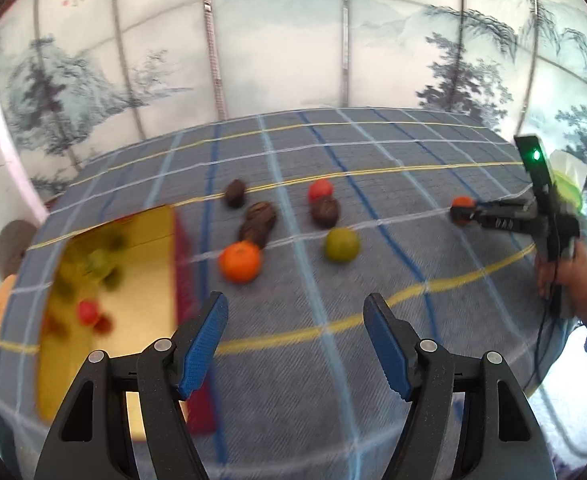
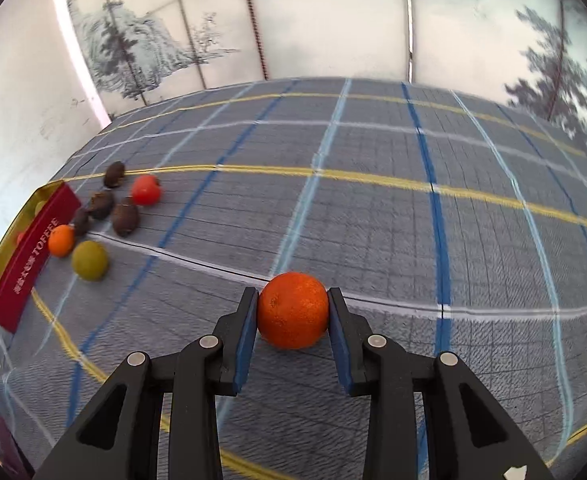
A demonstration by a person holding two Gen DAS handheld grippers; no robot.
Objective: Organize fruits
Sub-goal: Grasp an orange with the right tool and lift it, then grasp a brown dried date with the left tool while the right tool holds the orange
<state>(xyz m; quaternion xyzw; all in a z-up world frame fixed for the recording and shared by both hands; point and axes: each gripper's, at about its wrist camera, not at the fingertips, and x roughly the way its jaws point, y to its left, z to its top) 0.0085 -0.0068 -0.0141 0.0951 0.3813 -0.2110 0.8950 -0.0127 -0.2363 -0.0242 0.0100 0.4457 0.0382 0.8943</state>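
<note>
Right tongs [image 2: 292, 322] clamp orange [image 2: 293, 310] at its widest girth, pads on both sides; orange low over table [image 2: 373, 200], contact with cloth unclear. Judgement: orange light, firm, round; pebbled skin grips well; squeeze across middle, off-centre hold would let it roll out.

Left tongs [image 1: 295, 344] wide, holding nothing, hovering near box [image 1: 161, 240].

Box at table's left edge, some fruit inside. Loose pile just beside it: small orange [image 1: 240, 261], green fruit [image 1: 341, 244], red fruit [image 1: 320, 190], dark brown pieces [image 1: 258, 224], likely softer, so gentler pinch.
</note>
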